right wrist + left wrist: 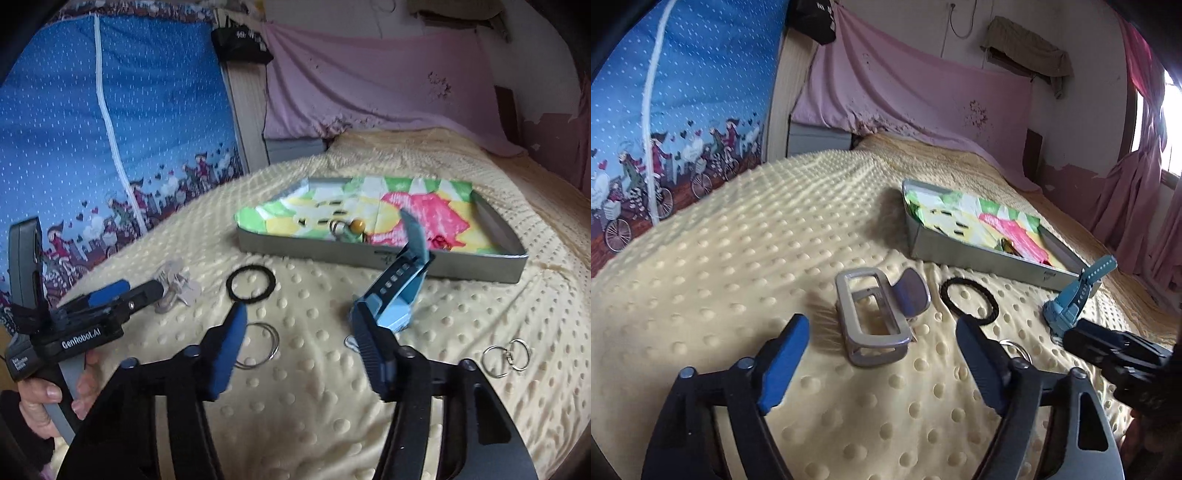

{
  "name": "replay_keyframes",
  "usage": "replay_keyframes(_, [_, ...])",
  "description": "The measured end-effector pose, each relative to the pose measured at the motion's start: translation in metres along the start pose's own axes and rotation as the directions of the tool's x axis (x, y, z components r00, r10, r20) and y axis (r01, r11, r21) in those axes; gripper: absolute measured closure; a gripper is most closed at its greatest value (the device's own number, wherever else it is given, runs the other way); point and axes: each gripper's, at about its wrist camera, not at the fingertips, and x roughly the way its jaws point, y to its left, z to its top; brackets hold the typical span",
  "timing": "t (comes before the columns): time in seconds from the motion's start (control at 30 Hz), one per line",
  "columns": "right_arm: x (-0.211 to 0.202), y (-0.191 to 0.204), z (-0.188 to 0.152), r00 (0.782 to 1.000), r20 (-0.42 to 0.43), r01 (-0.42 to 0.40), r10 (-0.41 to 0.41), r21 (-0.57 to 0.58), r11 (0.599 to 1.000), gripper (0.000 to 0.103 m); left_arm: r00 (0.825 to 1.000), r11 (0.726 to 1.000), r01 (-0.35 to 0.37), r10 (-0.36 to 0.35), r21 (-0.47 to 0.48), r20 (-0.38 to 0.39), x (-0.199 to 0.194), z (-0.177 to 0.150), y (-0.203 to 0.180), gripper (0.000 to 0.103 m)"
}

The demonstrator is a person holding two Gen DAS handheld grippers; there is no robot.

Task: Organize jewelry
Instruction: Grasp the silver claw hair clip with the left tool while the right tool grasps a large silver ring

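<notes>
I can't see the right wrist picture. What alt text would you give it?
An open right claw hovers over a yellow dotted blanket strewn with a blue watch, a black hair tie and metal rings. Behind sits a gray tray lined with colorful paper; the left claw is at left.

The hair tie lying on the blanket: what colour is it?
The hair tie is black, clearest in the right wrist view.

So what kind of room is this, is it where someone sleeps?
Most likely a bedroom at home. The things lie on a bed with a bumpy yellow blanket, pink curtains hang by a window, and a grey tray for the jewelry sits on the bed.
</notes>
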Motion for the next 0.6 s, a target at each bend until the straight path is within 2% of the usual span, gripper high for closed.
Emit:
replay_keyframes(0.07, [0.016,0.0,-0.001,0.998,-0.059,-0.012,0.011,-0.009,1.0,0.071,1.0,1.0,0.01,-0.01,0.004,-0.02,0.005,0.0,-0.001,0.031])
replay_keyframes(0.13, [0.031,0.002,-0.003,0.994,-0.109,-0.017,0.015,-0.02,1.0,0.075,0.999,1.0,0.012,-0.012,0.001,-0.034,0.01,0.0,0.0,0.034])
replay_keyframes(0.33, [0.054,0.013,-0.006,0.982,-0.183,-0.063,0.054,-0.047,0.997,0.077,0.999,1.0,0.006,-0.006,-0.013,-0.045,0.015,0.001,0.002,0.046])
replay_keyframes(0.4, [0.061,0.014,-0.008,0.976,-0.208,-0.069,0.058,-0.049,0.996,0.077,0.999,1.0,-0.001,0.0,-0.008,-0.046,0.015,0.001,0.001,0.056])
replay_keyframes(0.6, [0.069,0.012,-0.012,0.971,-0.231,-0.073,0.064,-0.03,0.997,0.097,1.0,1.0,-0.004,0.005,0.004,-0.029,0.011,0.0,0.0,0.058])
